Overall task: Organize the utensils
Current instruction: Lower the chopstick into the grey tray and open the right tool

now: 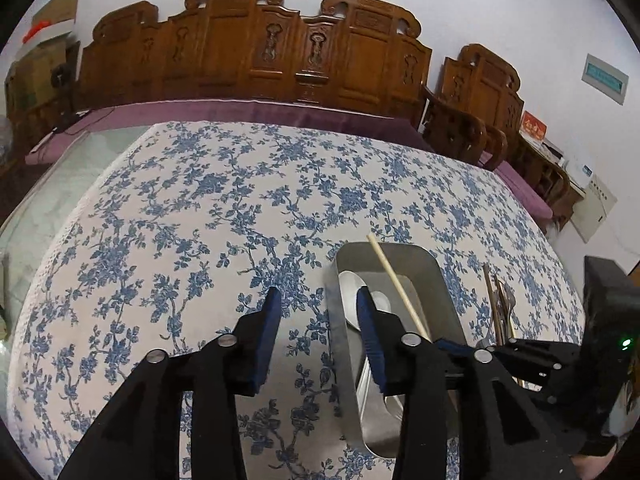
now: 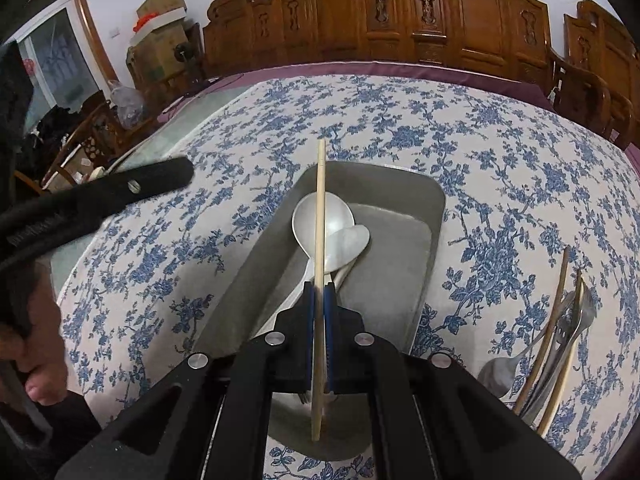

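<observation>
A grey metal tray point(image 2: 434, 216) sits on the floral tablecloth and holds two white spoons point(image 2: 340, 236). My right gripper point(image 2: 319, 292) is shut on a pale wooden chopstick point(image 2: 320, 208), held over the tray's near half and pointing away. The chopstick point(image 1: 394, 282) and tray point(image 1: 436, 276) also show in the left wrist view. My left gripper point(image 1: 320, 300) is open and empty, its right finger over the tray's left side, its left finger over the cloth. Loose utensils point(image 2: 560, 336), spoons, a fork and brown chopsticks, lie right of the tray.
The table point(image 1: 200, 200) carries a blue floral cloth. Carved wooden chairs point(image 1: 256, 48) line its far edge, with more at the right point(image 1: 488, 92). Cardboard boxes point(image 2: 160, 28) stand at the far left. The loose utensils also show in the left wrist view point(image 1: 500, 308).
</observation>
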Available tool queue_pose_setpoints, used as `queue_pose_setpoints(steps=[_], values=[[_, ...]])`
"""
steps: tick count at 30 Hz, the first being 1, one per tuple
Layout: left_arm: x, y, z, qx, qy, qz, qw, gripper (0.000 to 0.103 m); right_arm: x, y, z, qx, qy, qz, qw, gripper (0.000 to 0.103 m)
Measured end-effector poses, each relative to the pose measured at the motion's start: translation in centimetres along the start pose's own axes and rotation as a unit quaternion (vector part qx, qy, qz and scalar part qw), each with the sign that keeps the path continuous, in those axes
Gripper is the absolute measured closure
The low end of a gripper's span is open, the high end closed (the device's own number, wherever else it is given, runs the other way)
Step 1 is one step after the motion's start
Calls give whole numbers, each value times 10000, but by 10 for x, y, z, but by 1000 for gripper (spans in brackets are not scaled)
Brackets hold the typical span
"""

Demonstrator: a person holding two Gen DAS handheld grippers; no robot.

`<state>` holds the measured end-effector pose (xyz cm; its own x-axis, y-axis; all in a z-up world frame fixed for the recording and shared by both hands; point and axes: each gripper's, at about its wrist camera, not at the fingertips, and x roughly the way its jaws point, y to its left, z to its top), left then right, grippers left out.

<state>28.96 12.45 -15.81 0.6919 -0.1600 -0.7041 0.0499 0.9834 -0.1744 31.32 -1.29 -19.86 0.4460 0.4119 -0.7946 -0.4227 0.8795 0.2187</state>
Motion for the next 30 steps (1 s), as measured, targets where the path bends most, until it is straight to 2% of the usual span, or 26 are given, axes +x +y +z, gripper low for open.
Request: queue_pose_setpoints(steps=[7,13,21,30], values=[[0,-3,-1,93,-6,27,10000,65,12,-6,-6,64,63,-122,9999,96],[-1,-7,0,181,-20,21,9998,64,1,-9,-4,68,-114,78,9999,96],[-3,-22,-4,318,-52,-10,9995,63,-47,-24,-11,-211,-424,6,9989,96],[-6,-38,-9,331,-146,-47,9993,63,-92,-60,-33,-270,-521,-283,9979,96]])
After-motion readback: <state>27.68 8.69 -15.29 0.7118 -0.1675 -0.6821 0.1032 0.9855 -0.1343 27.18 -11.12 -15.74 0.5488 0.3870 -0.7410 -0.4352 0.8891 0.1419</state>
